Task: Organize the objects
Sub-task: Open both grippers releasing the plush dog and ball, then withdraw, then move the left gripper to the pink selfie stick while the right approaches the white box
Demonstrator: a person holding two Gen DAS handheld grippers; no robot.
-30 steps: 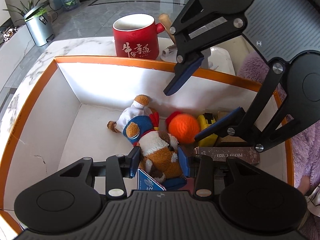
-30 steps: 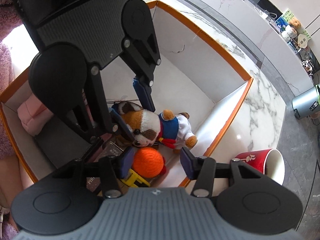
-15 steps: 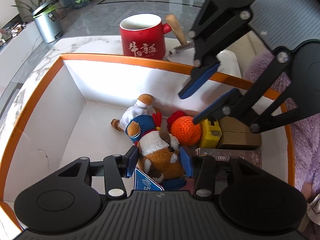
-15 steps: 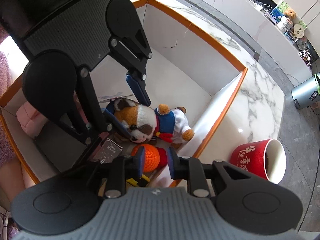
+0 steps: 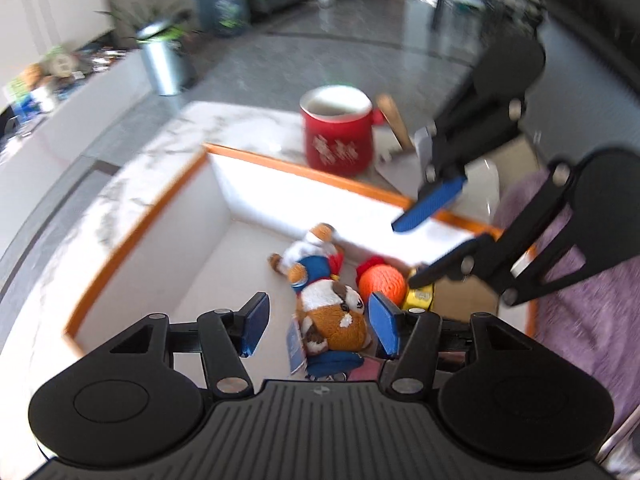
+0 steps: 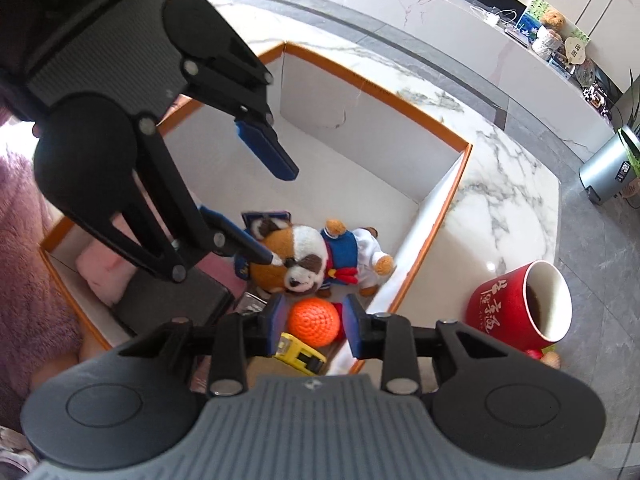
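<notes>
Both tools are hanging over the orange-rimmed box, jaws parted and holding nothing.

The left tool (image 5: 318, 322) is spreading its ribbed blue pads wide above the plush raccoon (image 6: 304, 258), gripping nothing; the toy is lying on its side on the box floor, fuzzy brown-and-white head, blue vest, white trousers, a blue paper tag by its head. The right tool (image 6: 314, 322) is sitting with its jaws open just wider than the orange knitted ball (image 6: 314, 322), a round, nubbly thing with a red tuft, lying beside the raccoon near the box wall; whether the pads are touching it, I cannot tell. A hard yellow tape measure (image 6: 298, 354) is lying right next to the ball. The box (image 6: 440, 184) is showing smooth white cardboard walls, one cracked. Outside it, on the veined marble bench (image 6: 504, 196), a glossy red mug (image 6: 518, 306) is standing upright.
</notes>
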